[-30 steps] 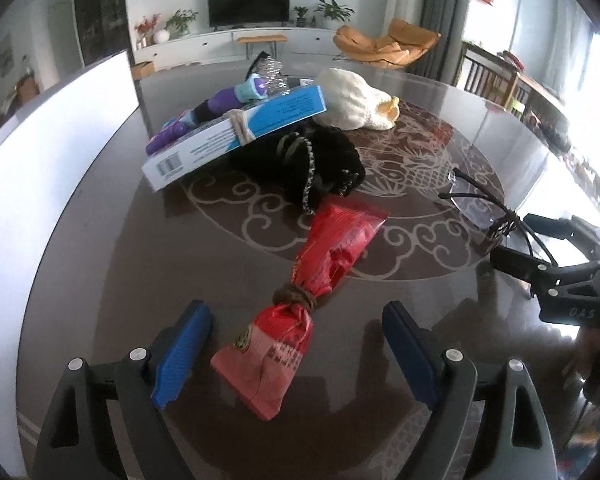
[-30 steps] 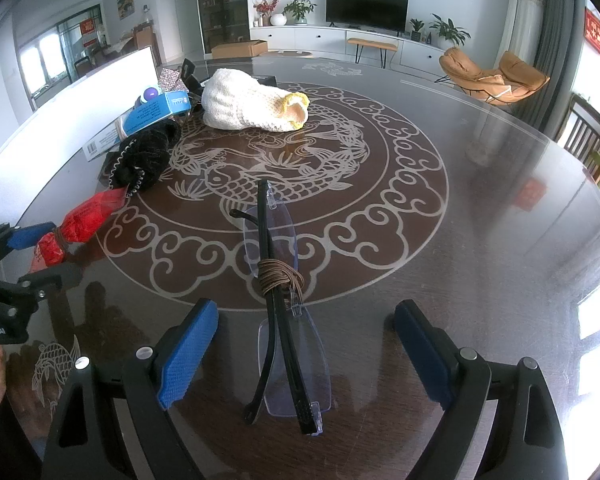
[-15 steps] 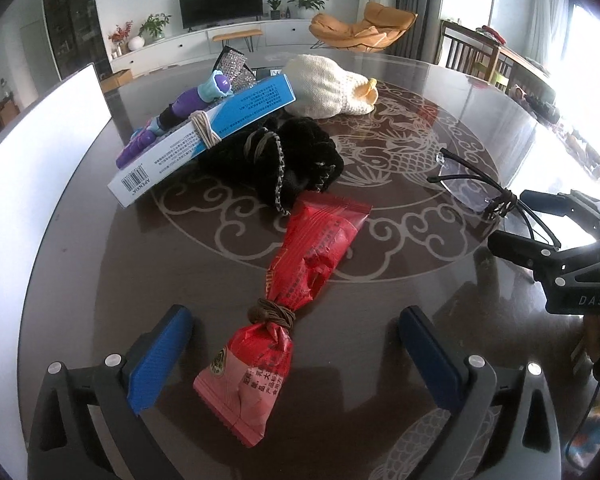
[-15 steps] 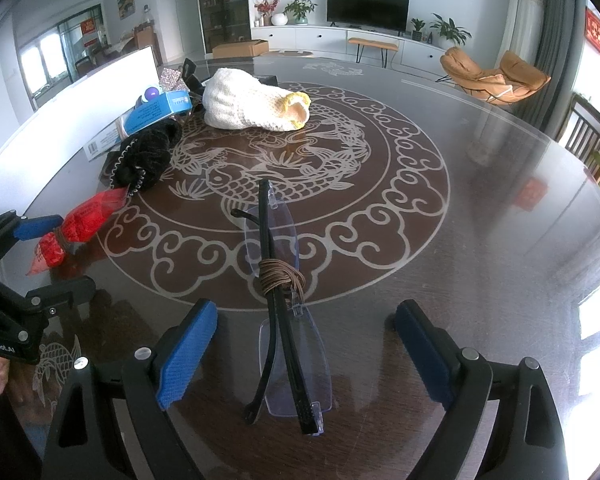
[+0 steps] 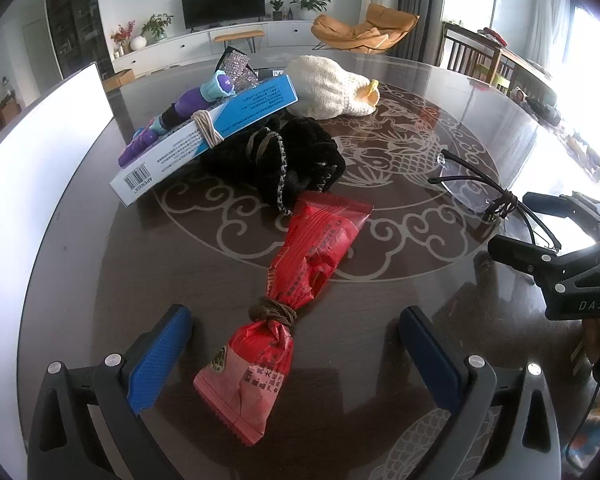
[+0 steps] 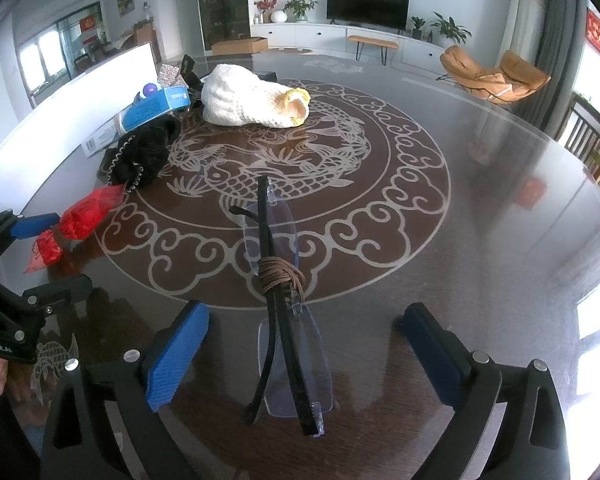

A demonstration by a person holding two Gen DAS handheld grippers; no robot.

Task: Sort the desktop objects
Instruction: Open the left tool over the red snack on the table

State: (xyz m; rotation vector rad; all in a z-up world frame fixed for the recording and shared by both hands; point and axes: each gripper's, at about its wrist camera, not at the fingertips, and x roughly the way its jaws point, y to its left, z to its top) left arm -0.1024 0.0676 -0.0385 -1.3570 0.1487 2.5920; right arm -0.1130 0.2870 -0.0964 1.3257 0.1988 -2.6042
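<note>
the left claw (image 5: 296, 354) stood wide around the red packet (image 5: 284, 308), its long axis running between the fingers; the right claw (image 6: 306, 350), just widened, likewise framed the glasses (image 6: 286, 320) lying on the table (image 6: 480, 220).

On the dark round tabletop (image 5: 100, 280) my left tongs (image 5: 296, 344) straddle the red snack packet tied with brown cord (image 5: 284, 304). Behind it sits the black fuzzy pouch with a chain (image 5: 284, 156), with the blue-and-white carton (image 5: 204, 136) leaning on it and the cream knitted hat (image 5: 328, 88) further back. To the right, the cord-bound folded black-framed glasses (image 6: 284, 300) lie between my right tongs (image 6: 304, 344)
</note>
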